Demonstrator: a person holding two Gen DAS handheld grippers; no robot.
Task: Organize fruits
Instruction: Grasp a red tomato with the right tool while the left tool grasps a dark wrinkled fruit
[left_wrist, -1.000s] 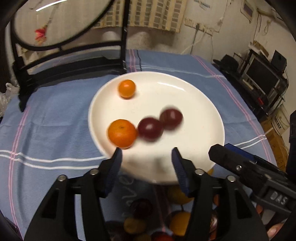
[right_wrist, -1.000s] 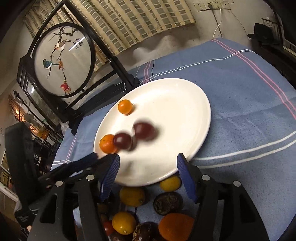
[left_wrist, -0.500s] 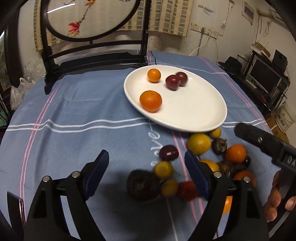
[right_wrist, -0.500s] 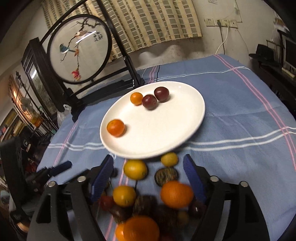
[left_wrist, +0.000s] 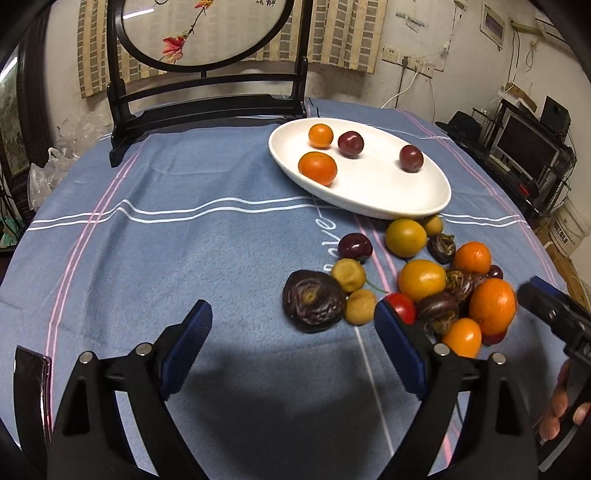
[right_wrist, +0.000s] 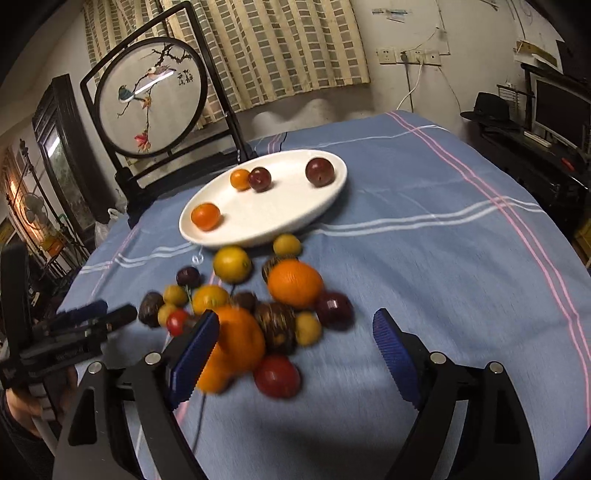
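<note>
A white plate (left_wrist: 417, 195) (right_wrist: 314, 218) on the blue cloth holds two small oranges (left_wrist: 317, 168) and two dark plums (left_wrist: 411, 158). In front of it lies a loose pile of fruit (left_wrist: 424, 280) (right_wrist: 258, 302): oranges, yellow fruits, dark wrinkled passion fruits (left_wrist: 313, 301), plums and a red tomato (right_wrist: 277, 375). My left gripper (left_wrist: 291, 347) is open and empty, just short of the pile's left side. My right gripper (right_wrist: 291, 354) is open and empty, low over the pile's near edge, its left finger beside a large orange (right_wrist: 236, 343).
A black wooden stand with a round embroidered screen (left_wrist: 207, 85) (right_wrist: 147, 96) stands at the table's far side behind the plate. The blue striped cloth (left_wrist: 166, 240) stretches left of the fruit. A shelf with a monitor (left_wrist: 524, 147) is off the table's right edge.
Both grippers have pulled back from over the plate toward the near side, so the fruit pile now lies ahead of them. One plum has rolled to the plate's right part.
</note>
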